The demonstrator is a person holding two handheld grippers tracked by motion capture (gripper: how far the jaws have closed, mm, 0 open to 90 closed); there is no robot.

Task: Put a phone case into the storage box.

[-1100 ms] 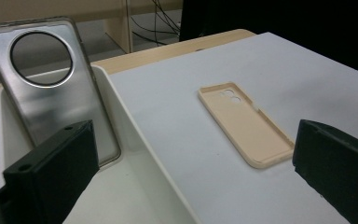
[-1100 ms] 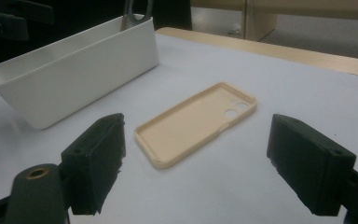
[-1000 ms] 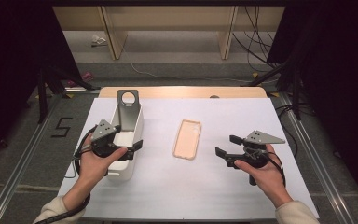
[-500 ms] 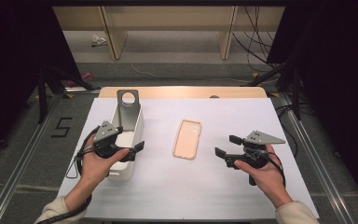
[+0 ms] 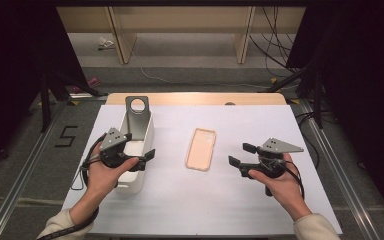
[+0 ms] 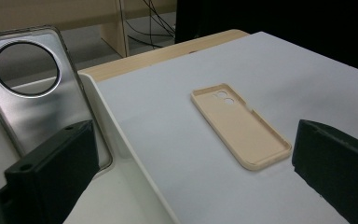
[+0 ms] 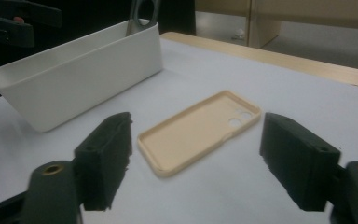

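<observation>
Between the hands lies the beige phone case [image 5: 201, 149], flat and thin (awkward to pinch); the right gripper [image 5: 238, 156], spread but just narrowing, might skid it toward the white bin [image 5: 139, 175].

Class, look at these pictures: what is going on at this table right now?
A person holds a two-jaw gripper in each hand over a white-covered table. The left gripper sits at a white plastic bin, one jaw inside, one outside its wall; a silvery phone case with a round cutout leans in the bin. The right gripper points at a beige phone case lying open side up, untouched. Its jaws have just been closing slightly, with nothing between them.
</observation>
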